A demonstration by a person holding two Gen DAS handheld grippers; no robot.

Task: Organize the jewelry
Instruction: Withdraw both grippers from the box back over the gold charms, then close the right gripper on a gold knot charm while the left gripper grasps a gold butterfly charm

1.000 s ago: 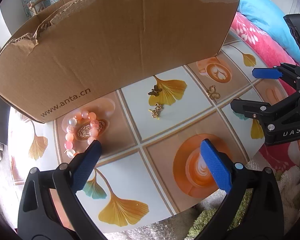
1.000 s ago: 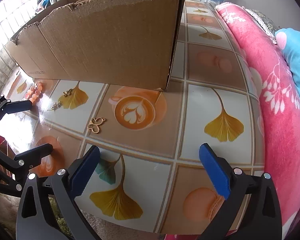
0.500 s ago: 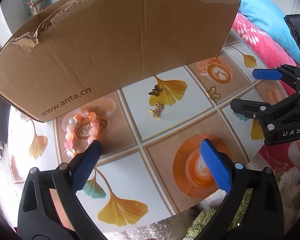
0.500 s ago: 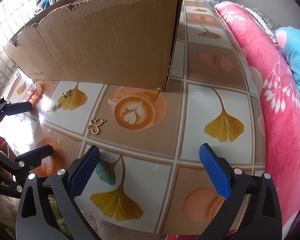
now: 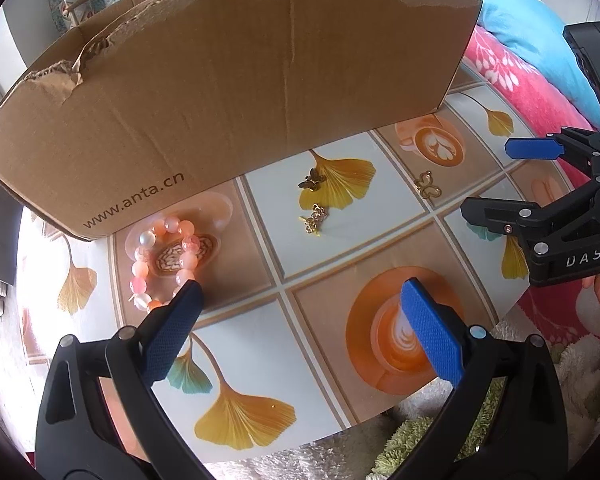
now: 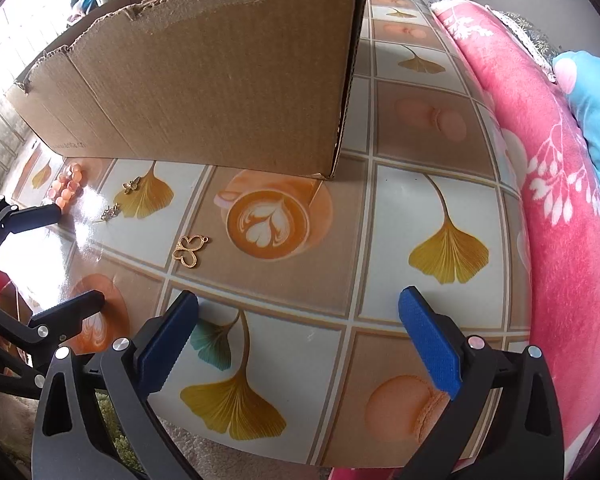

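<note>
Low in both wrist views, the left claw [image 5: 300,328] and right claw [image 6: 300,344] are wide open and hold nothing. On the surface [image 5: 360,248] lie a pink bead bracelet [image 5: 164,260], left of centre, and three small gold charms: one [image 5: 312,180], another [image 5: 314,218], and a butterfly [image 6: 190,250]. Nothing looks picked up yet. Next, I think, a claw must drop over one piece, pinch it, and carry it to the cardboard box [image 5: 220,80].

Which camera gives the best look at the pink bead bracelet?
The left wrist view: the bead bracelet lies close and sharp there, its ring shape clear, one end behind a fingertip. In the right wrist view it is a small, glare-washed cluster at the far left.
</note>
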